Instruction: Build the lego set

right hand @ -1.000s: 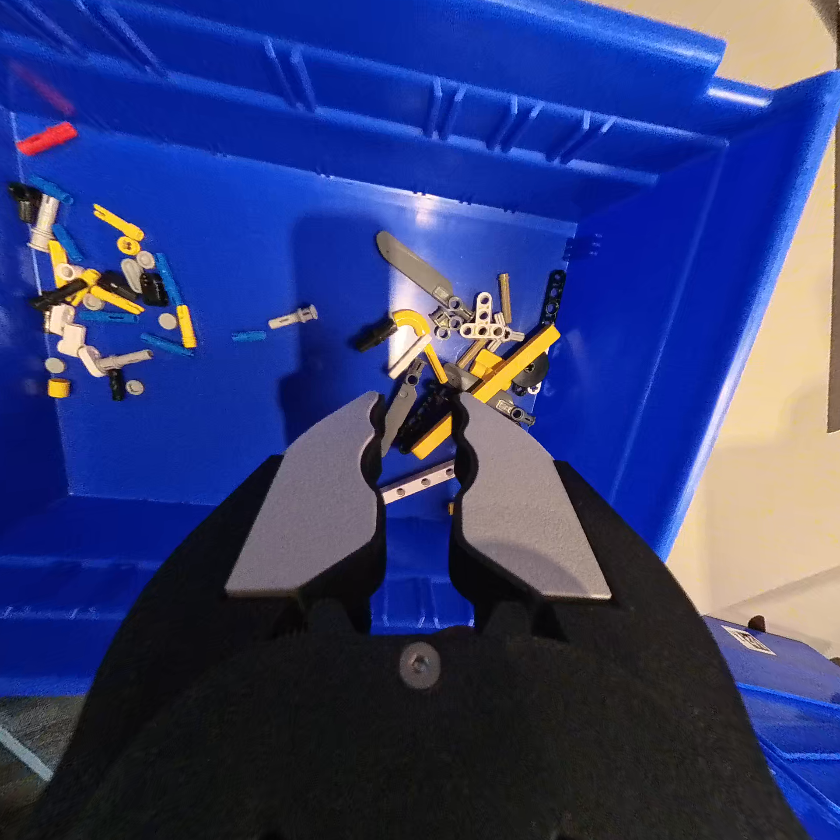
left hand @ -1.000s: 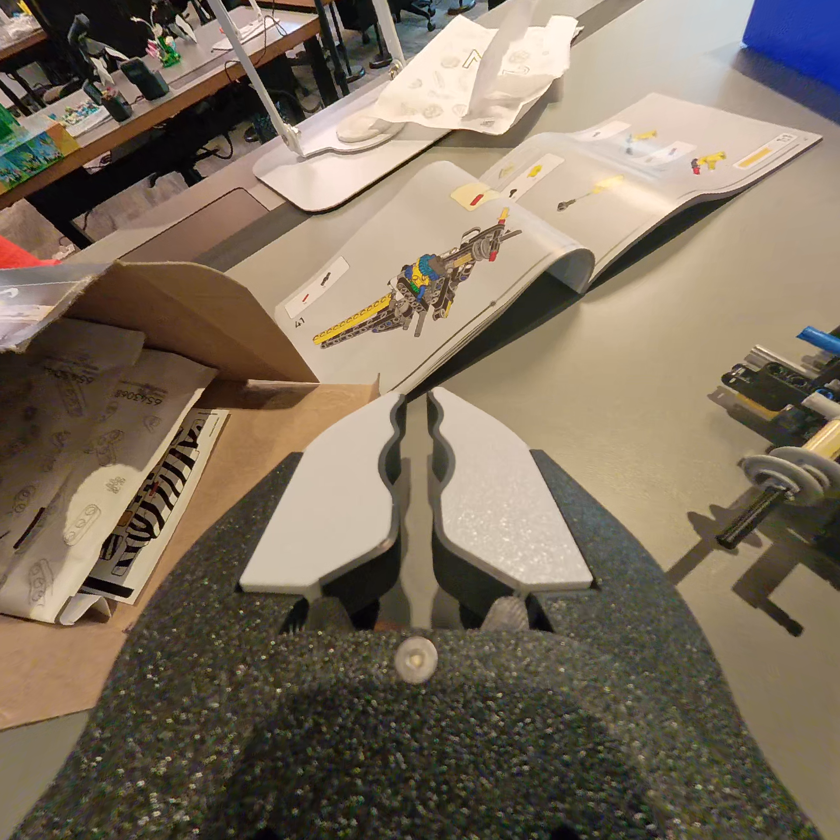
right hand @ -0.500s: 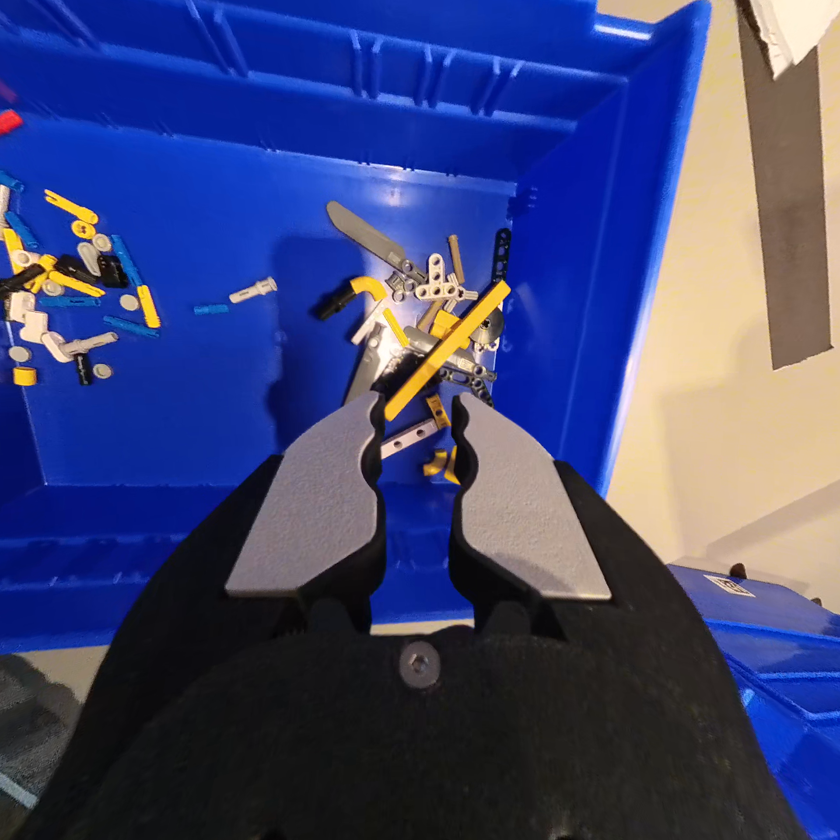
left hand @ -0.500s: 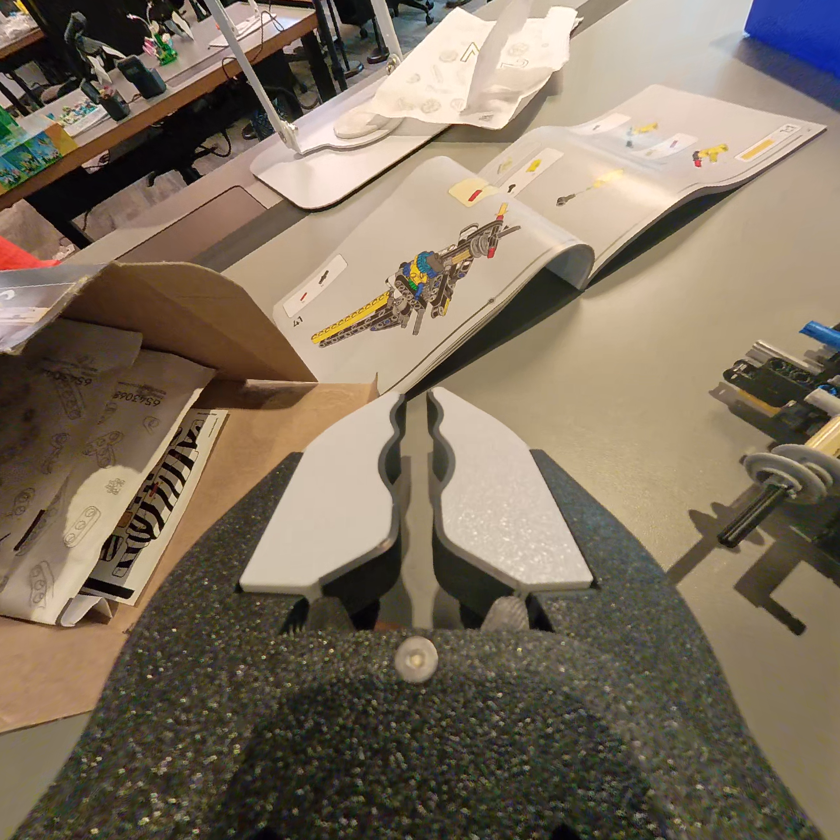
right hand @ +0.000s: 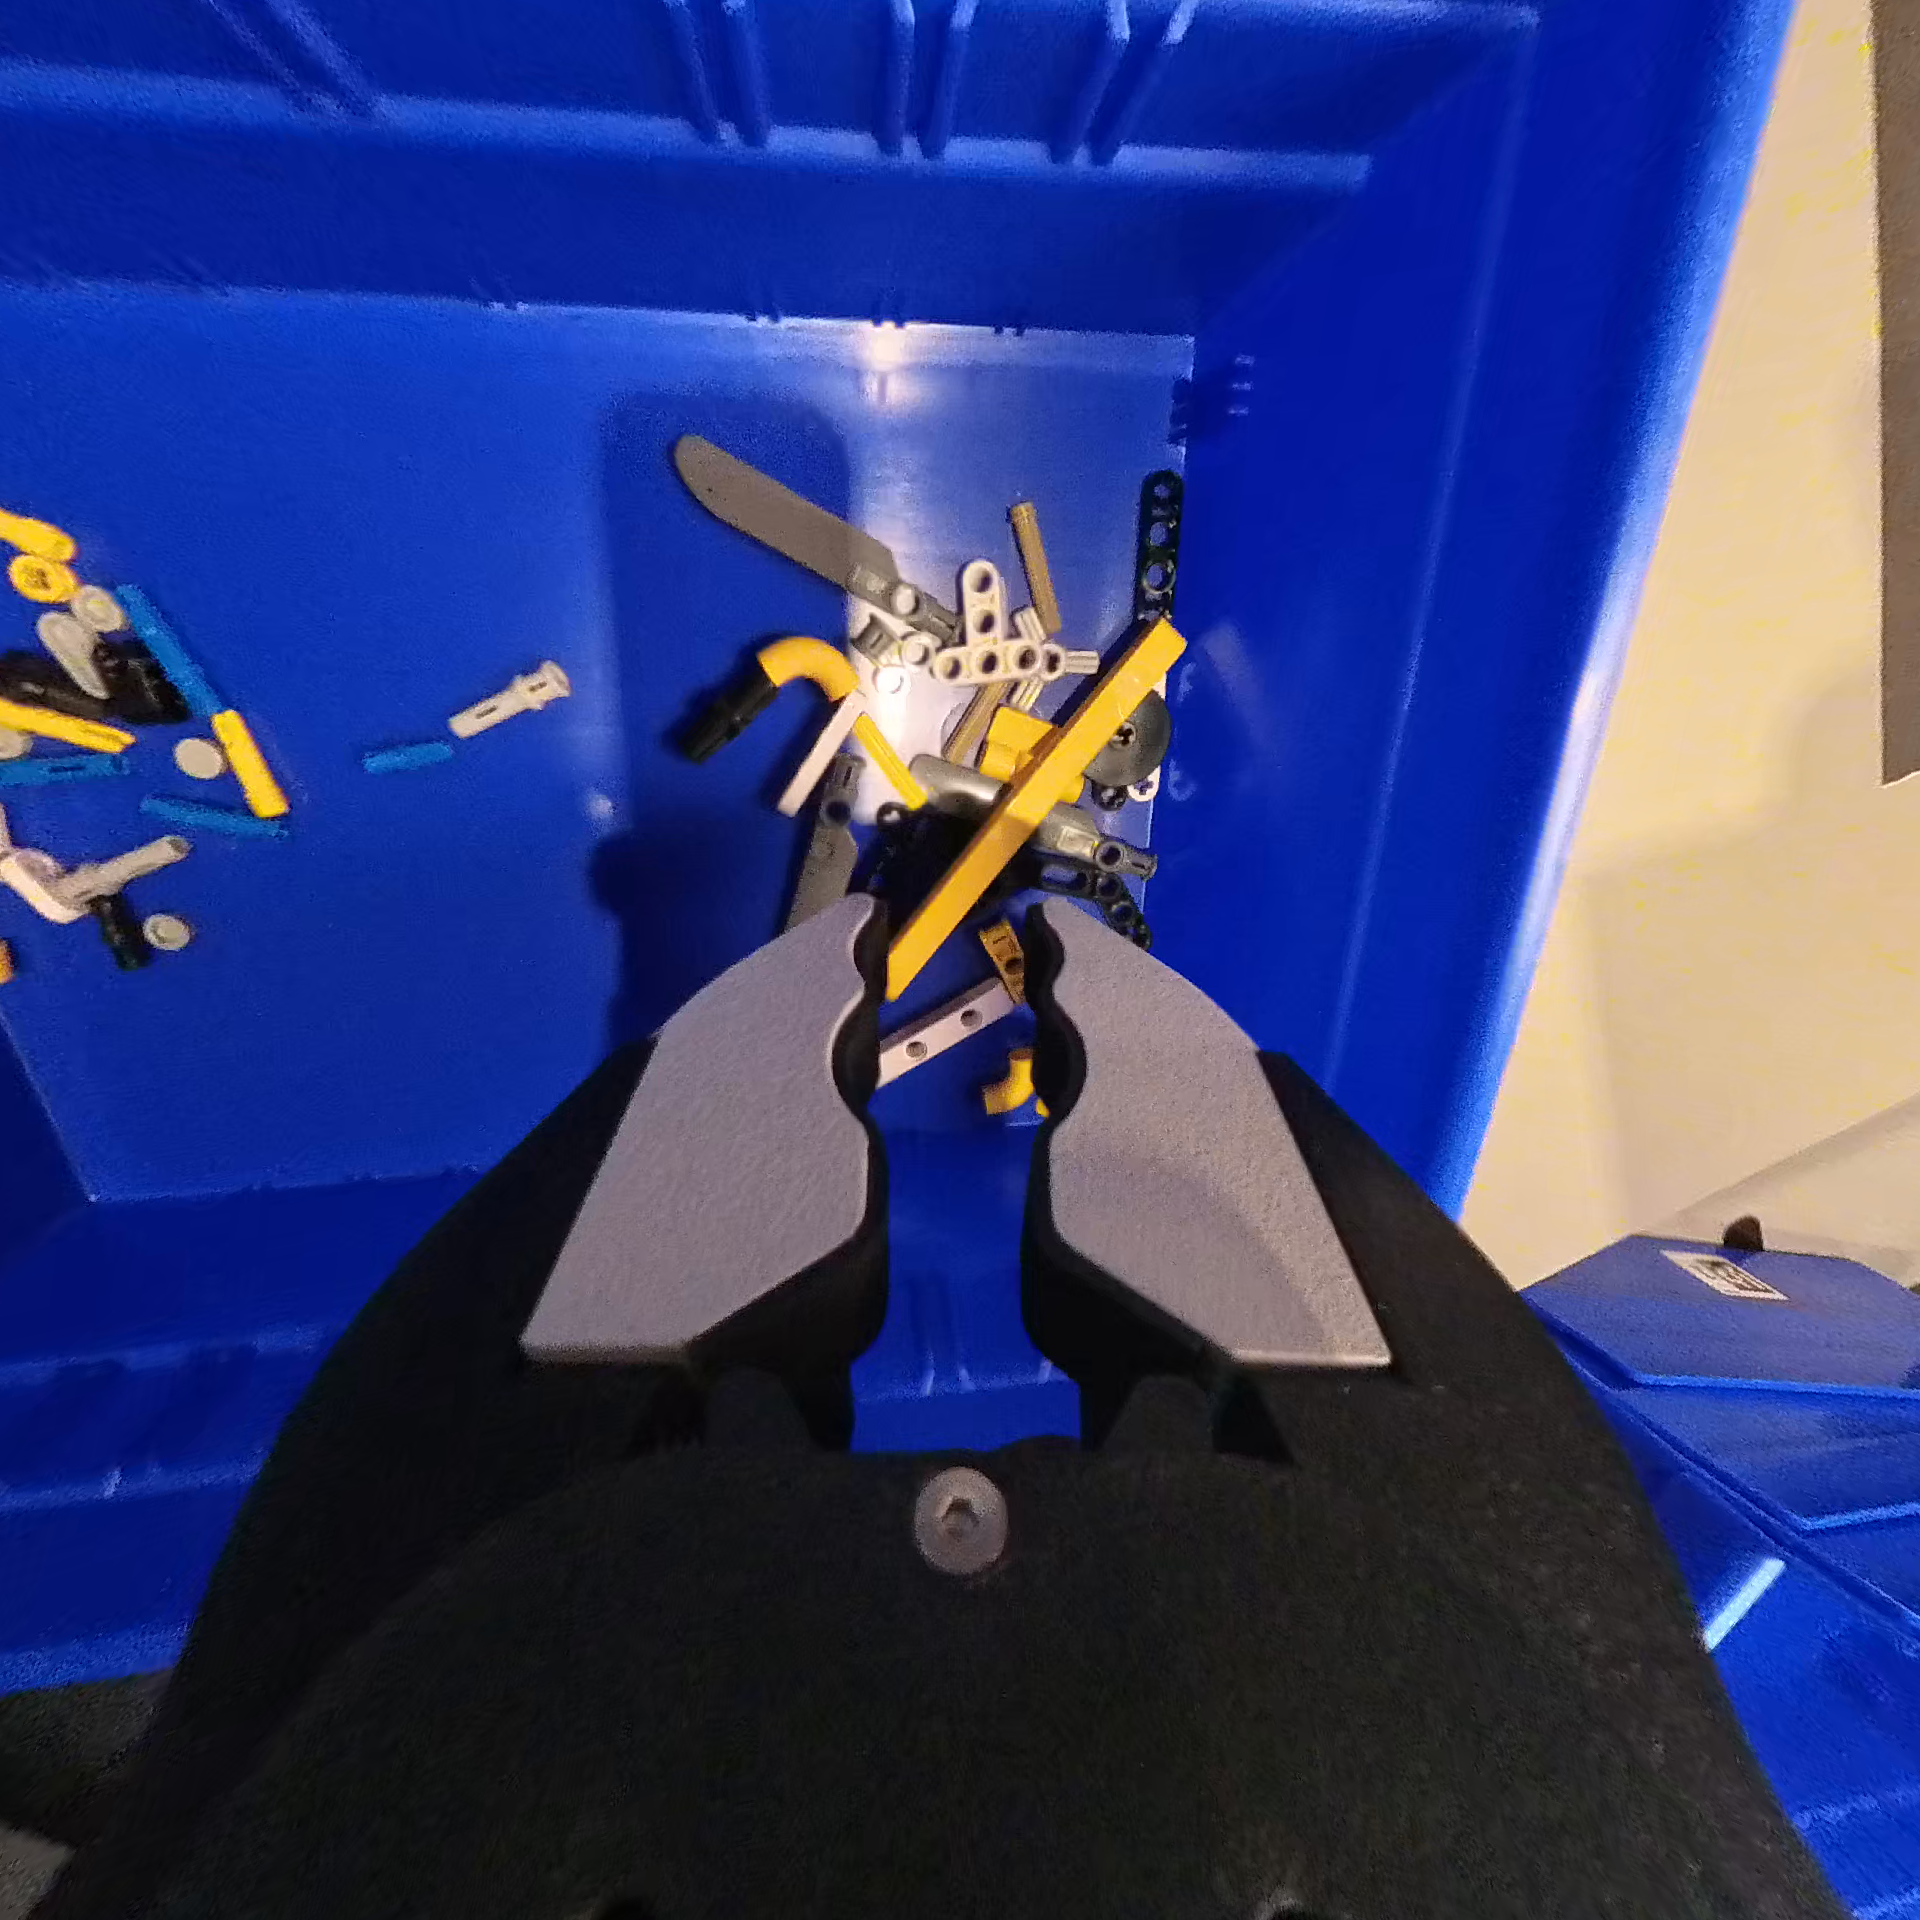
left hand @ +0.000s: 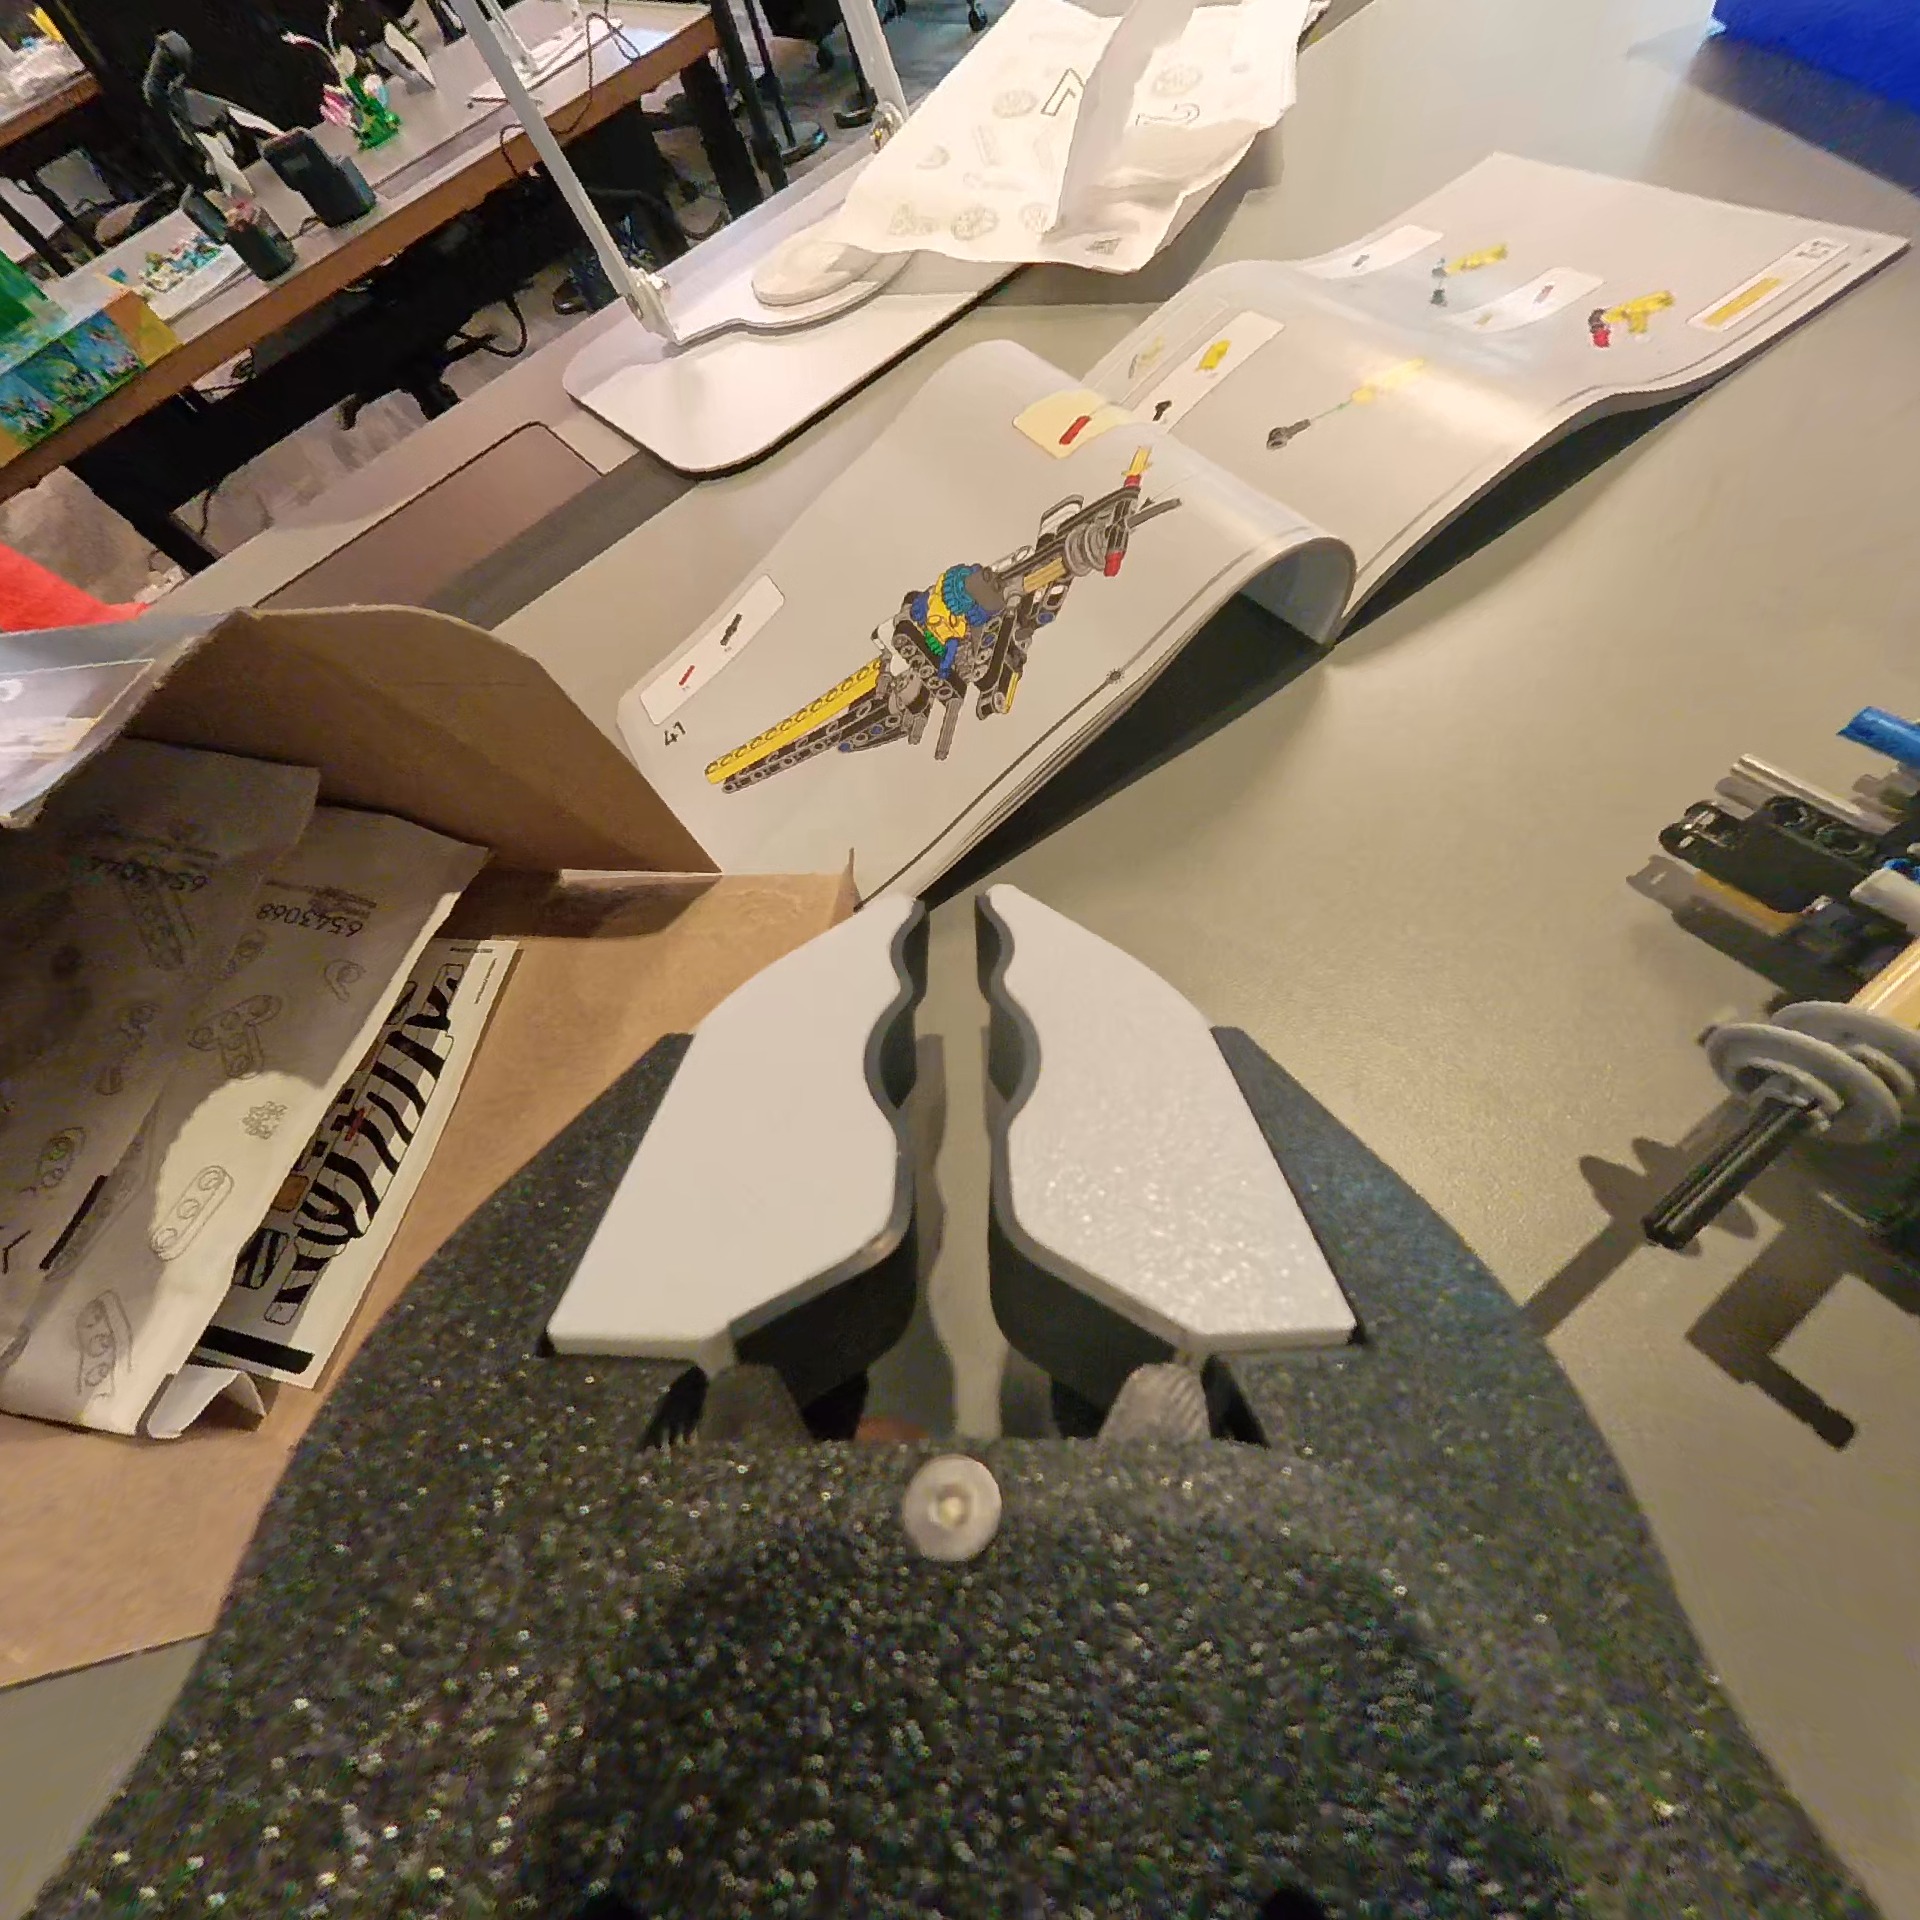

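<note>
My right gripper [right hand: 951, 925] is open inside a blue bin [right hand: 416, 208], just above a pile of loose lego parts. A long yellow beam [right hand: 1039, 800] leans across the pile, and its near end sits by my left fingertip [right hand: 842, 935], not clamped. A grey beam with holes [right hand: 940, 1029] lies between the fingers below. More small parts [right hand: 125, 727] are scattered at the bin's left. My left gripper [left hand: 948, 914] is shut and empty, over the table by the open instruction booklet [left hand: 935, 623]. The partly built model [left hand: 1818, 935] is at the right edge.
A cardboard box [left hand: 582, 1039] with paper bags [left hand: 156, 987] lies left of the left gripper. A white lamp base [left hand: 779, 374] and a crumpled paper bag [left hand: 1060, 135] are behind the booklet. Another blue bin [right hand: 1714, 1351] sits at the lower right of the right wrist view.
The right gripper has moved in closer to the pile at the bin's right wall. The yellow beam has tilted, its near end now by the left fingertip. The left gripper has hardly moved.
</note>
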`<state>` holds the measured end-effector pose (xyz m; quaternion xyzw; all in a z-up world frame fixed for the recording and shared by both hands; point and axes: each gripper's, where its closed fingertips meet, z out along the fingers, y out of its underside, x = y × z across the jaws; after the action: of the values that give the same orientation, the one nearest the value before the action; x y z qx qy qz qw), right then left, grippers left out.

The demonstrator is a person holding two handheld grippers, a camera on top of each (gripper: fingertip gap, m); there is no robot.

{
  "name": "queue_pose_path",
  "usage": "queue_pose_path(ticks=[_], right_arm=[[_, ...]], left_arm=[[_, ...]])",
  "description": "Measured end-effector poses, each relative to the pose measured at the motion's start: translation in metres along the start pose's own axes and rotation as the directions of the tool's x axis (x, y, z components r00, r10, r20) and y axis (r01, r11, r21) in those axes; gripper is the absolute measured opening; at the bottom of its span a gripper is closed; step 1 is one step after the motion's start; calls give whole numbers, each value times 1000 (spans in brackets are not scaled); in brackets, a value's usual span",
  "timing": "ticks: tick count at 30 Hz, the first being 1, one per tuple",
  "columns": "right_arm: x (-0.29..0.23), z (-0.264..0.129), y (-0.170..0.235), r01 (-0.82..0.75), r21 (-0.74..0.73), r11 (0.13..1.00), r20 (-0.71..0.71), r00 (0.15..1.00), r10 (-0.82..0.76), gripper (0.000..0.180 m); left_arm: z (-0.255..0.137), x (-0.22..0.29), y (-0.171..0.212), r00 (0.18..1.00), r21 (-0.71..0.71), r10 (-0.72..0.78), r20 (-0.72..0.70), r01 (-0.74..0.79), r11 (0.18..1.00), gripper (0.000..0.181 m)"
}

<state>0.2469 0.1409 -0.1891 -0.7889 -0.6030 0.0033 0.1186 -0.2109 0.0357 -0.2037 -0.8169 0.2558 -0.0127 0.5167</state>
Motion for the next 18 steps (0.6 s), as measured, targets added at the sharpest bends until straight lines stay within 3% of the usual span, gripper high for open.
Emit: queue_pose_path(ticks=[1, 18], right_arm=[[0, 4, -1, -4, -16, 1000, 2, 1000, 5, 25], [8, 45, 6, -42, -212, 976, -21, 999, 38, 23]], left_arm=[[0, 0, 0, 1000, 1, 1, -1, -1, 1000, 8], [0, 6, 0, 999, 1, 42, -18, -42, 999, 8]])
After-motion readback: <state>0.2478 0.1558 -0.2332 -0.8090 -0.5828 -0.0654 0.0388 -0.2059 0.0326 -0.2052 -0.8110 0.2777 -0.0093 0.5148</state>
